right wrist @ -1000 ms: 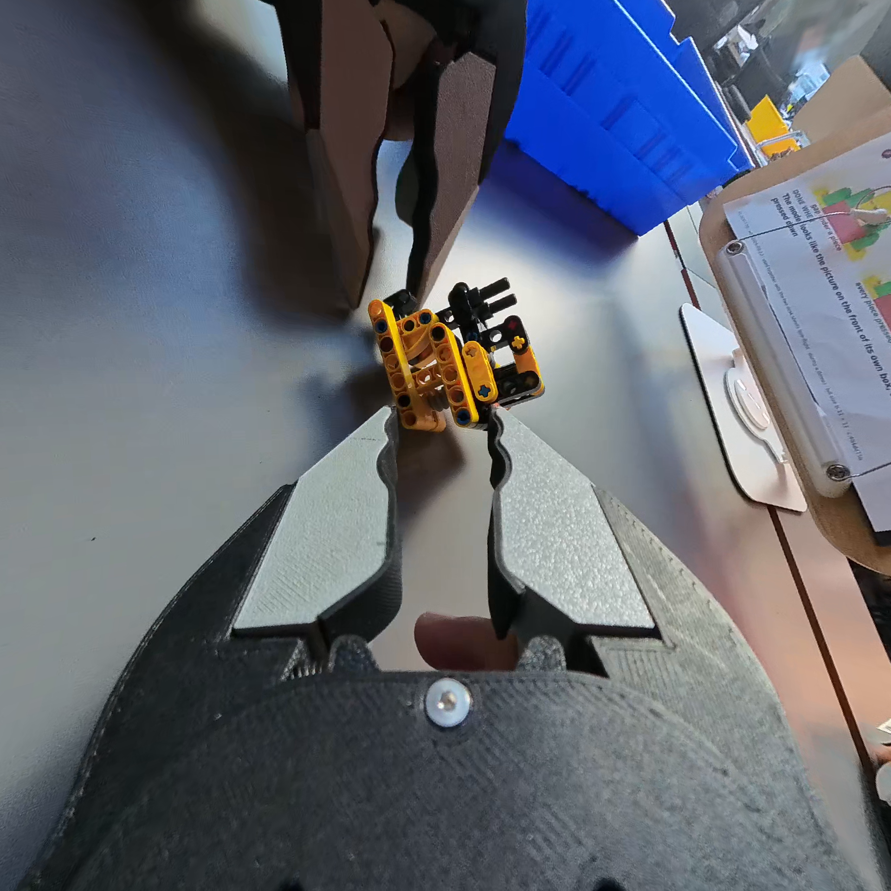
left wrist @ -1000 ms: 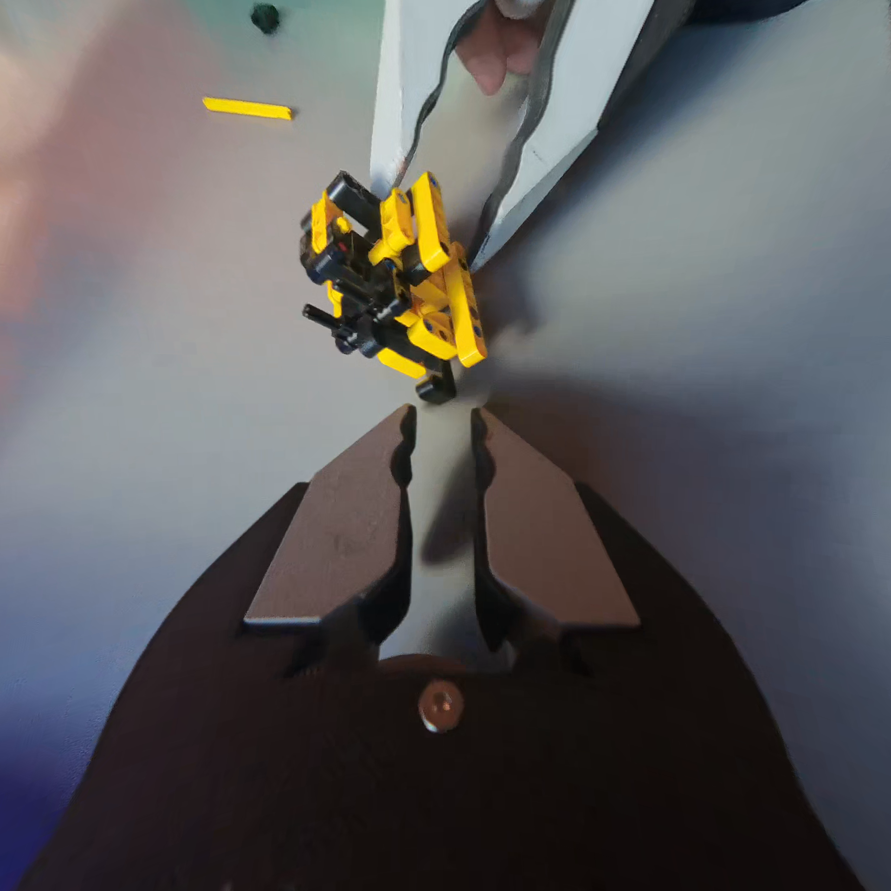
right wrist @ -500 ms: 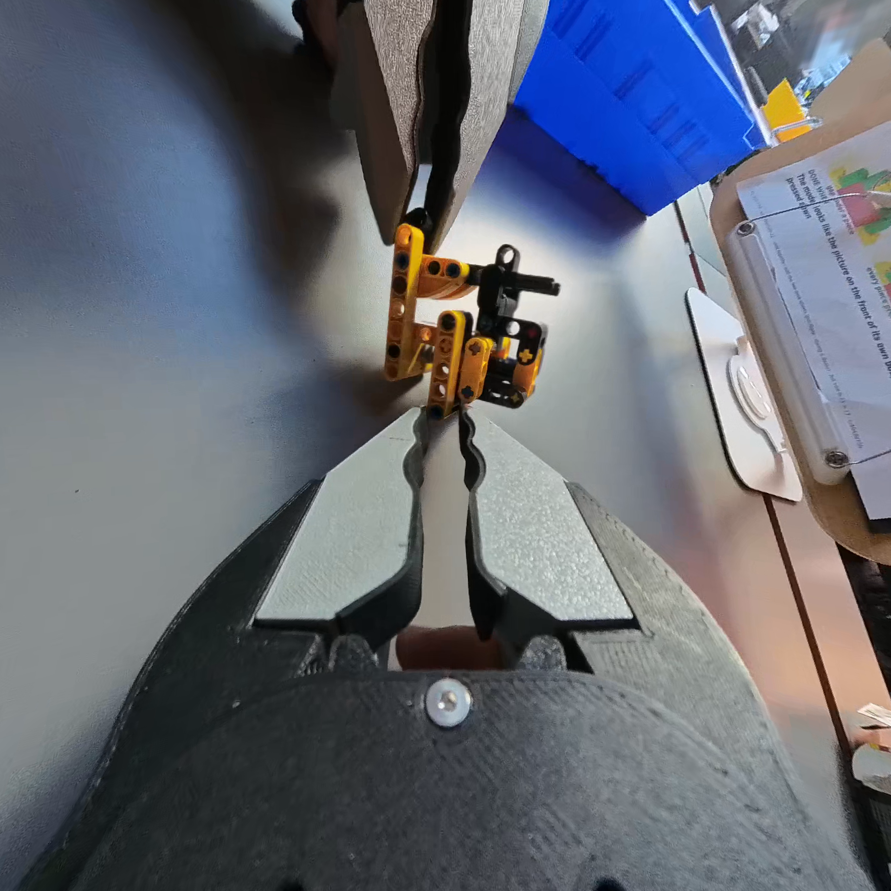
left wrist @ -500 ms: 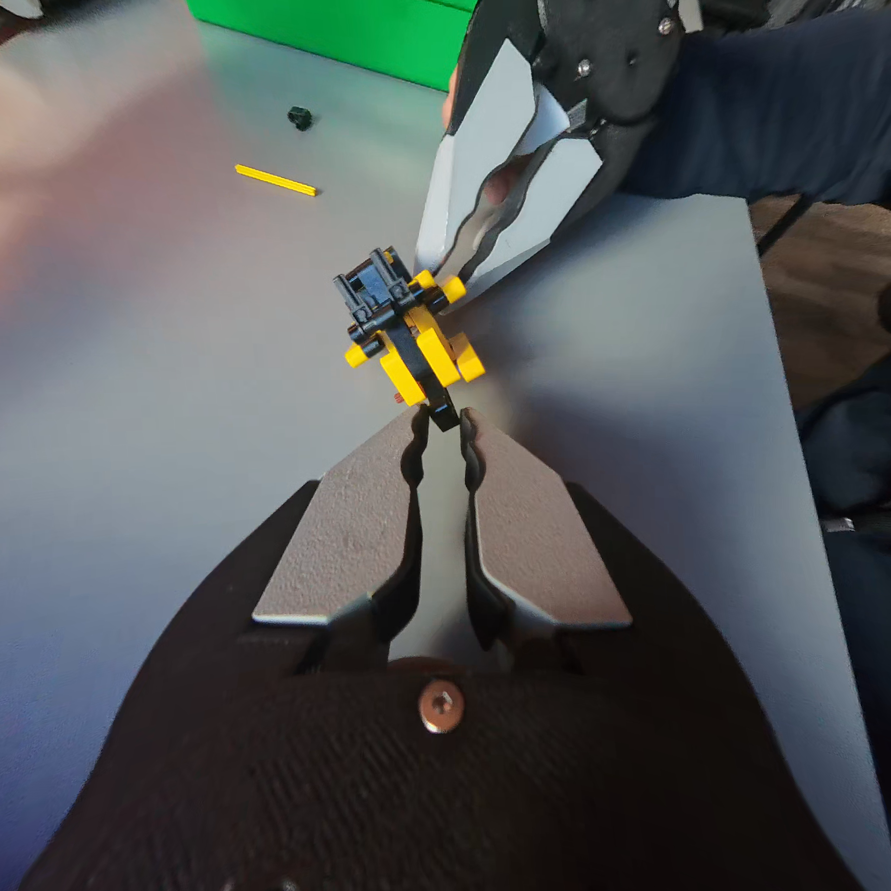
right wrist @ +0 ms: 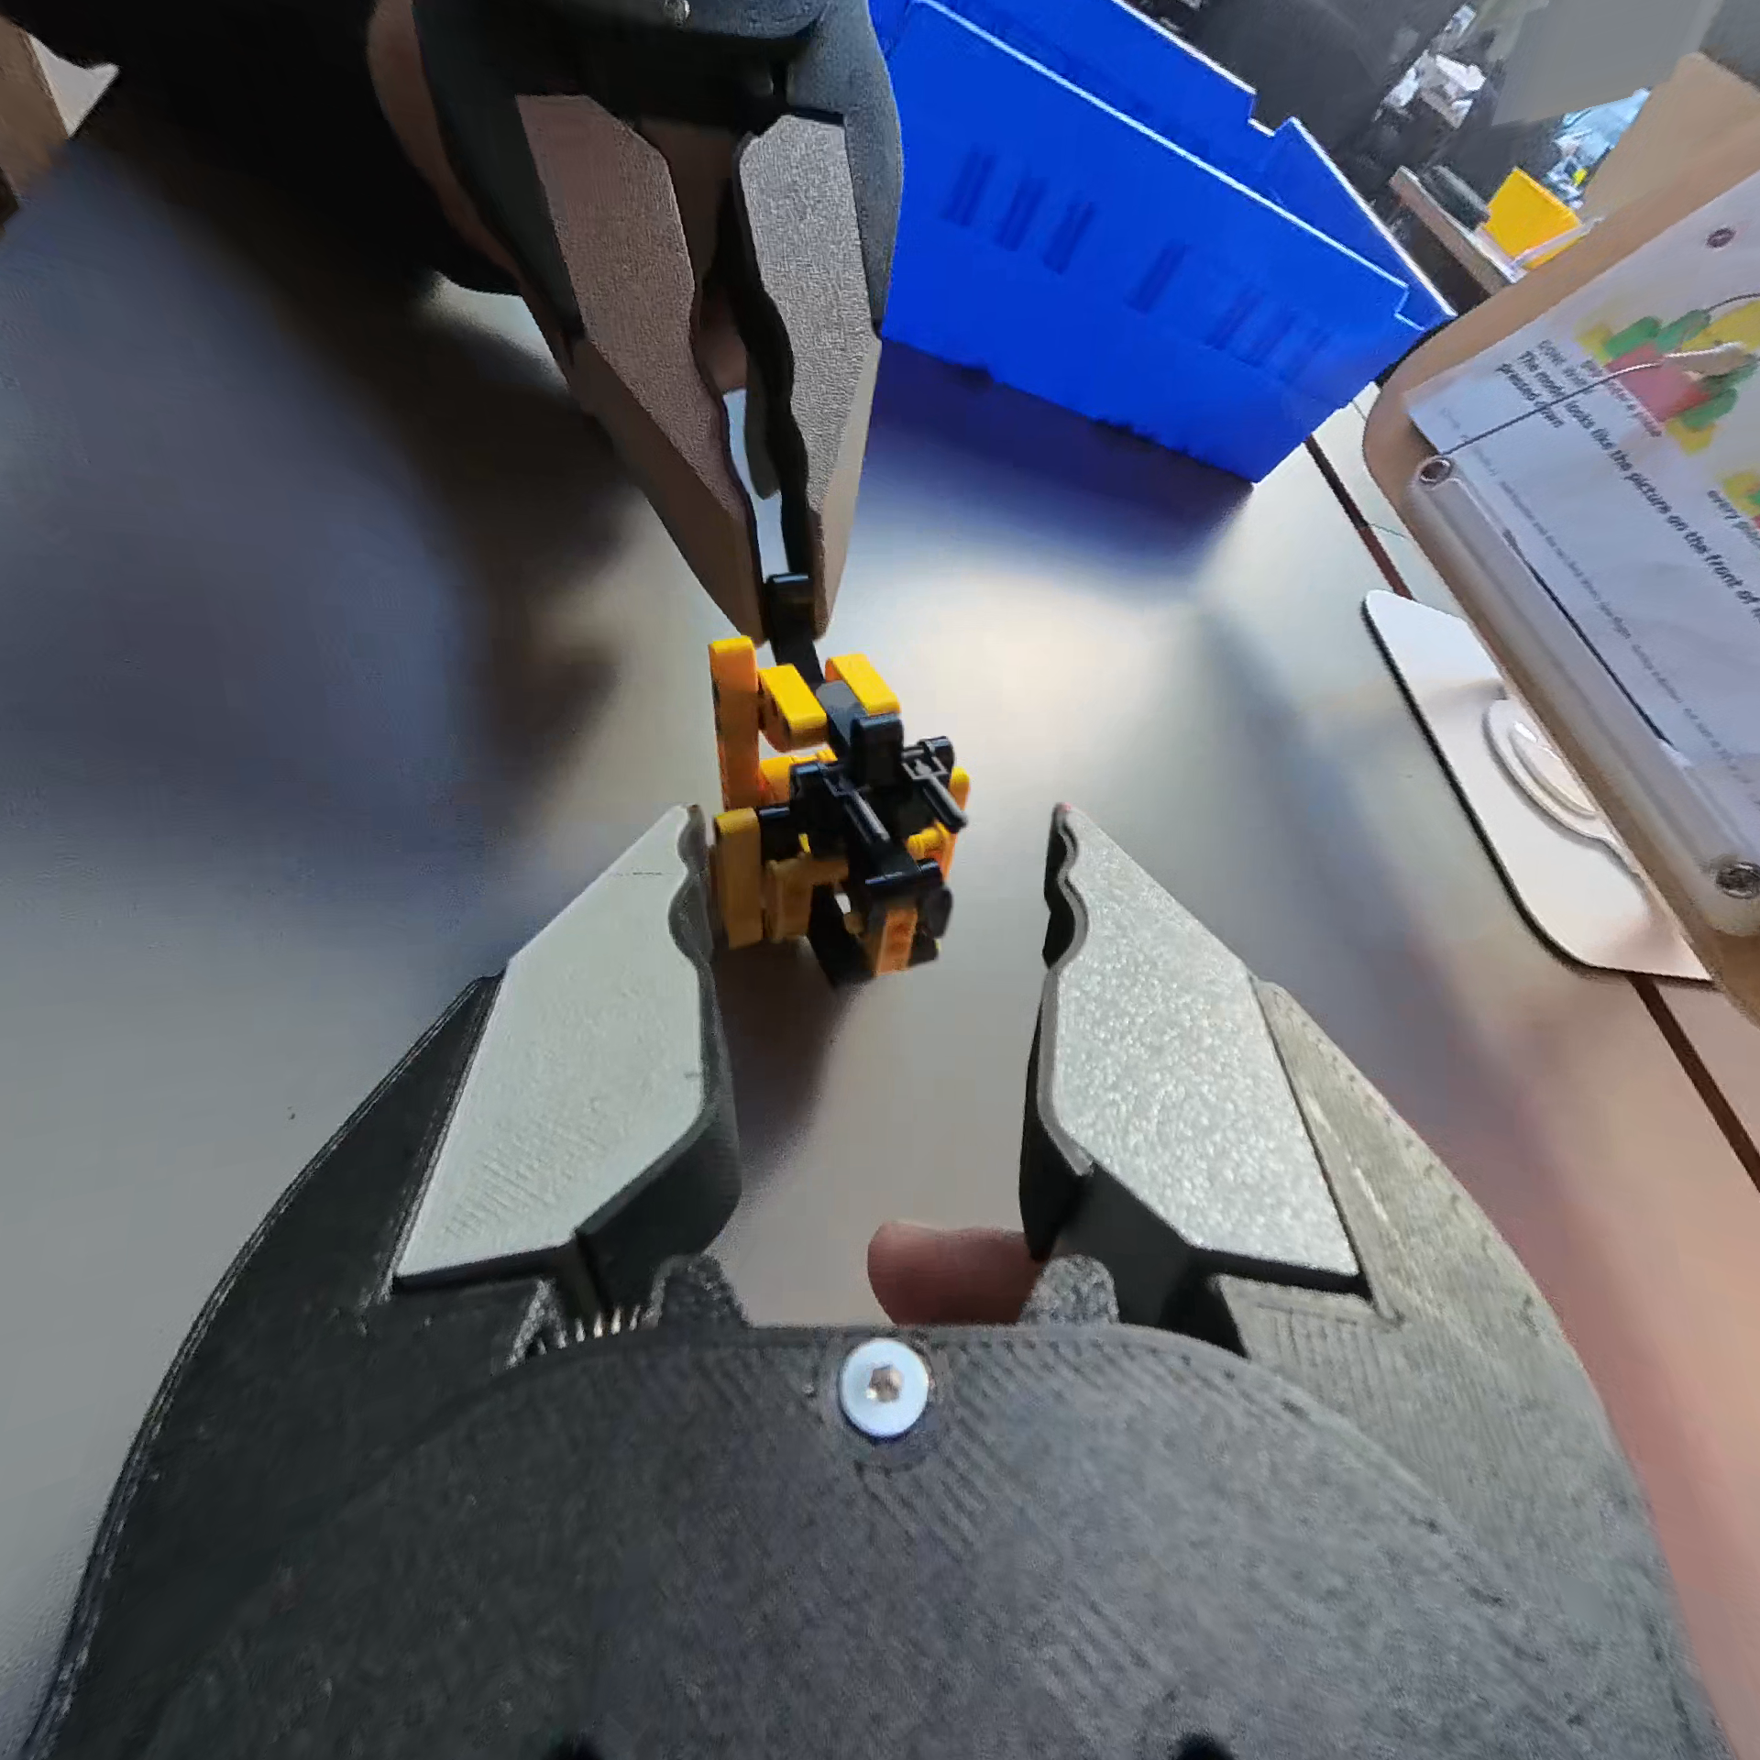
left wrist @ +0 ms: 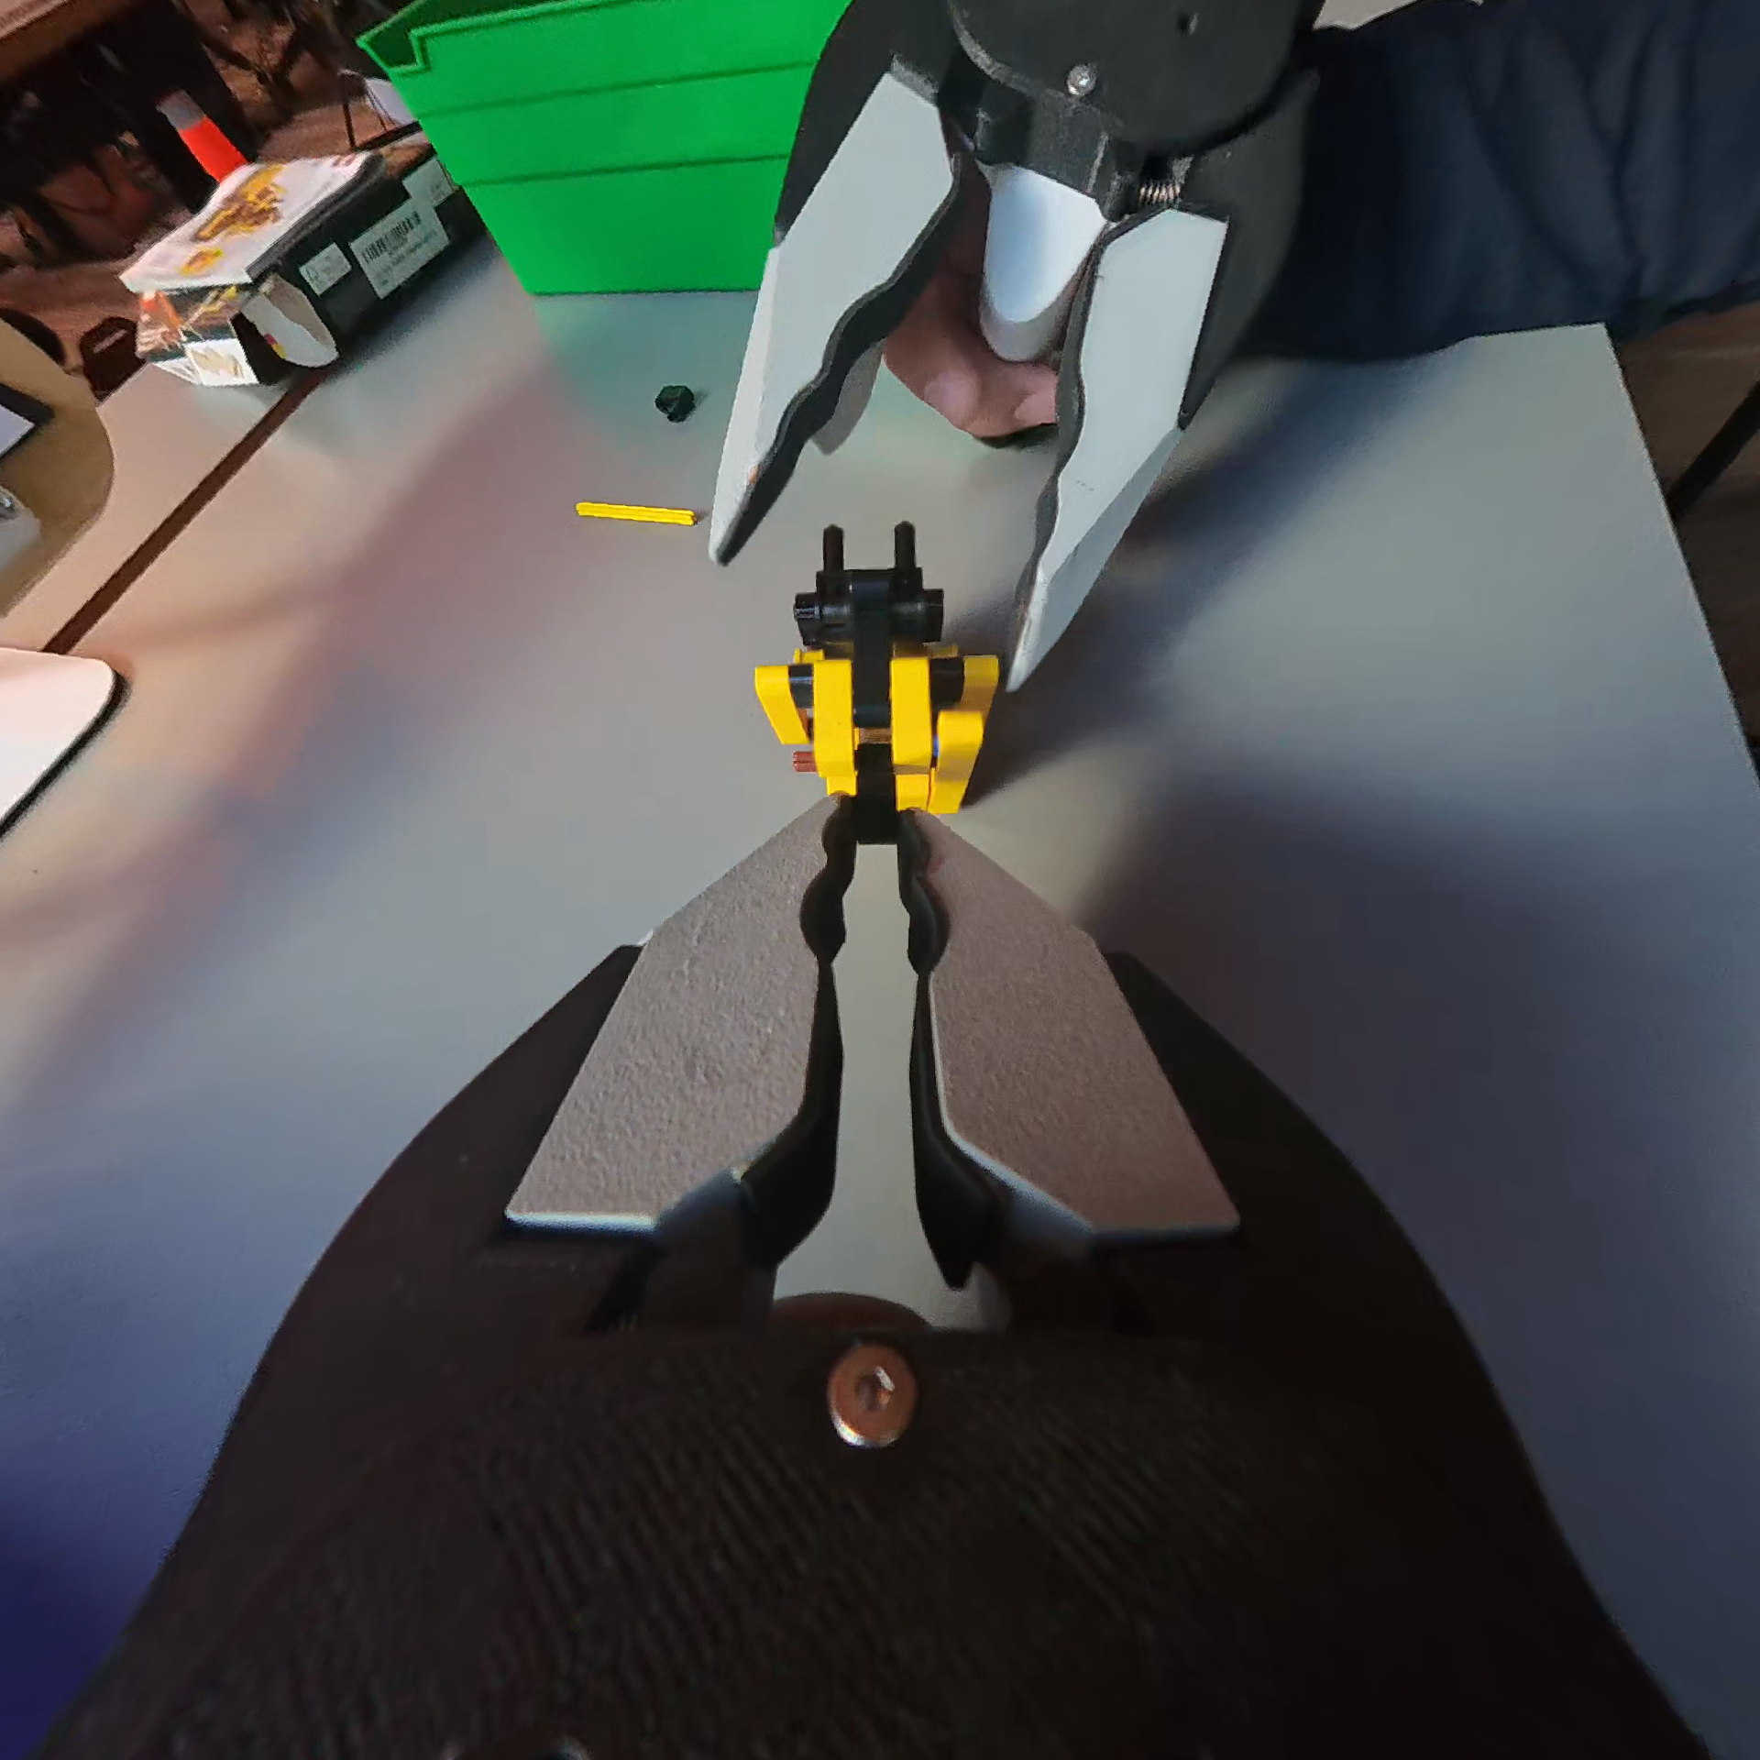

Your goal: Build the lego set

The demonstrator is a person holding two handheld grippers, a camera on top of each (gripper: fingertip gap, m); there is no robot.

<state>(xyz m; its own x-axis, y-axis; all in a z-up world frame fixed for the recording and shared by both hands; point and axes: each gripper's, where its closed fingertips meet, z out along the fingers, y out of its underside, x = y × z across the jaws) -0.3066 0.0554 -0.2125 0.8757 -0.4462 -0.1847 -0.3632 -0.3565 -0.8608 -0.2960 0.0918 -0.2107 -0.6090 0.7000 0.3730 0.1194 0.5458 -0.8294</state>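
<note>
Pinching lego model (left wrist: 874,710) black tab: left gripper (left wrist: 874,830); right gripper (right wrist: 869,862) jaws spread alongside.

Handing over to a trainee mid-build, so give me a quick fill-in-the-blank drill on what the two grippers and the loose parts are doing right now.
1. The left gripper is shut on a ____ beam at the end of the yellow and black lego model.
2. The right gripper has its jaws ____, one finger on each side of the model.
3. A loose thin yellow rod lies on the table in front of the ____ bin.
4. Behind the left gripper in the right wrist view stands a ____ bin.

Missing words: black; open; green; blue
</note>
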